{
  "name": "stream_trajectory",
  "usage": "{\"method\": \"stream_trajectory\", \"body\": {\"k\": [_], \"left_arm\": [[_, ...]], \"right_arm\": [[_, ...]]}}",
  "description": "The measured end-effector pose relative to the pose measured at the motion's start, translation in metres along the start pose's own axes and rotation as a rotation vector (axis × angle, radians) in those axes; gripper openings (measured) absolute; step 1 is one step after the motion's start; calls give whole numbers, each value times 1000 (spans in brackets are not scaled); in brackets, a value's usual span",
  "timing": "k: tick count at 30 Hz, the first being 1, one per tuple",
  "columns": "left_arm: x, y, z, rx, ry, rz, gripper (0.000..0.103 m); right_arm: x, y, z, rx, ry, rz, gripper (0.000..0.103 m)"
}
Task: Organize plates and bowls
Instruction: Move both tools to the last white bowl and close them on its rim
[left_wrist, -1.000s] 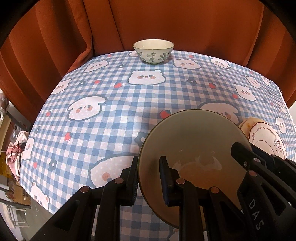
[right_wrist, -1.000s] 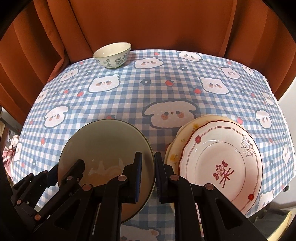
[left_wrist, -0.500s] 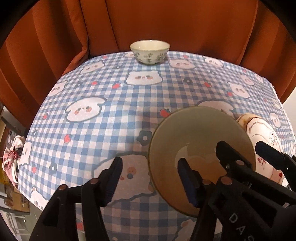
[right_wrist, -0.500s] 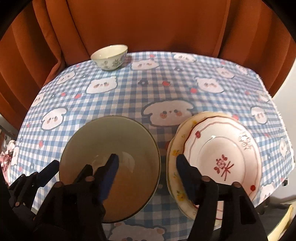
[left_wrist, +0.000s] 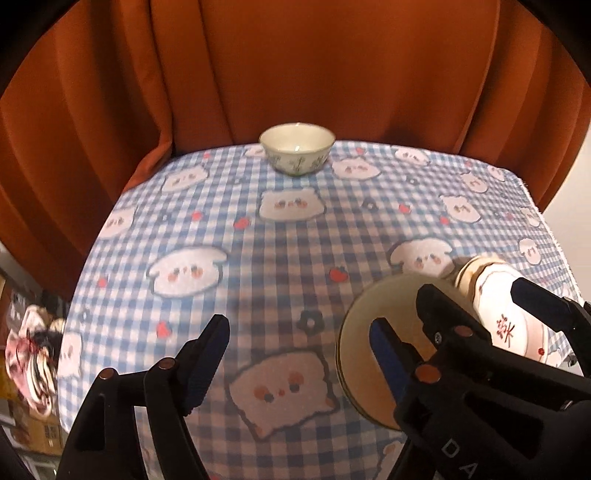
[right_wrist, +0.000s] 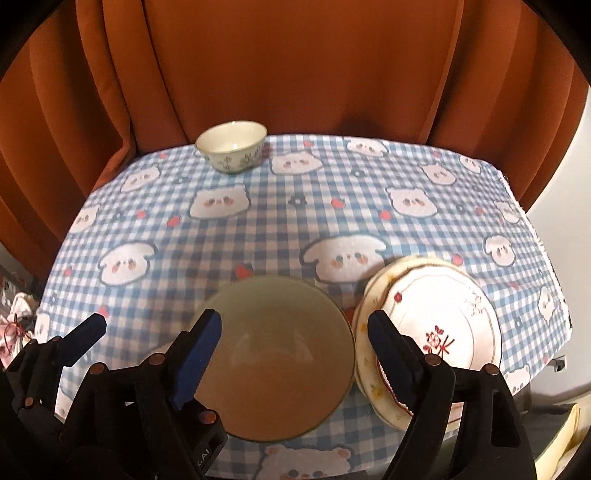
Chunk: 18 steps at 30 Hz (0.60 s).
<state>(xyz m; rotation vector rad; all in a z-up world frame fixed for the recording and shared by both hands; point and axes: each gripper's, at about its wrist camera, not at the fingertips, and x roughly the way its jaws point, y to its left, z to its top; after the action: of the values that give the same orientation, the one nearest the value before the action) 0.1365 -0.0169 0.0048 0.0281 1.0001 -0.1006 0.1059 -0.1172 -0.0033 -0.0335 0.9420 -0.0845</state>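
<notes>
A large olive-green bowl (right_wrist: 280, 354) sits on the checked tablecloth near the front edge; it also shows in the left wrist view (left_wrist: 369, 354). Beside it on the right is a stack of plates, the top one white with red flowers (right_wrist: 439, 325), seen in the left wrist view too (left_wrist: 506, 317). A small white bowl with green leaf print (right_wrist: 232, 146) stands at the far edge, also in the left wrist view (left_wrist: 296, 152). My right gripper (right_wrist: 293, 332) is open, above the green bowl. My left gripper (left_wrist: 299, 332) is open and empty, left of that bowl.
The table is covered by a blue checked cloth with bear prints (left_wrist: 288, 240). Orange curtains (right_wrist: 295, 66) hang close behind the far edge. Clutter lies on the floor at the left (left_wrist: 33, 354). The table drops off at the right edge (right_wrist: 546, 258).
Both grippers were shut on the green bowl's rim; they have opened, let it go on the table, and pulled back and up. The left gripper has shifted left.
</notes>
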Motion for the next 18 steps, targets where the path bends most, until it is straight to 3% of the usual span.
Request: {"method": "stream_trajectory", "body": {"k": [9,18], "left_arm": [[-11,11,44,-13,-50,-13,80],[2,11,96,-87,-84,59,80]], "right_arm": [[-14,6,43,49,-58,17,84],[-2,4,100,14,-102,70,84]]}}
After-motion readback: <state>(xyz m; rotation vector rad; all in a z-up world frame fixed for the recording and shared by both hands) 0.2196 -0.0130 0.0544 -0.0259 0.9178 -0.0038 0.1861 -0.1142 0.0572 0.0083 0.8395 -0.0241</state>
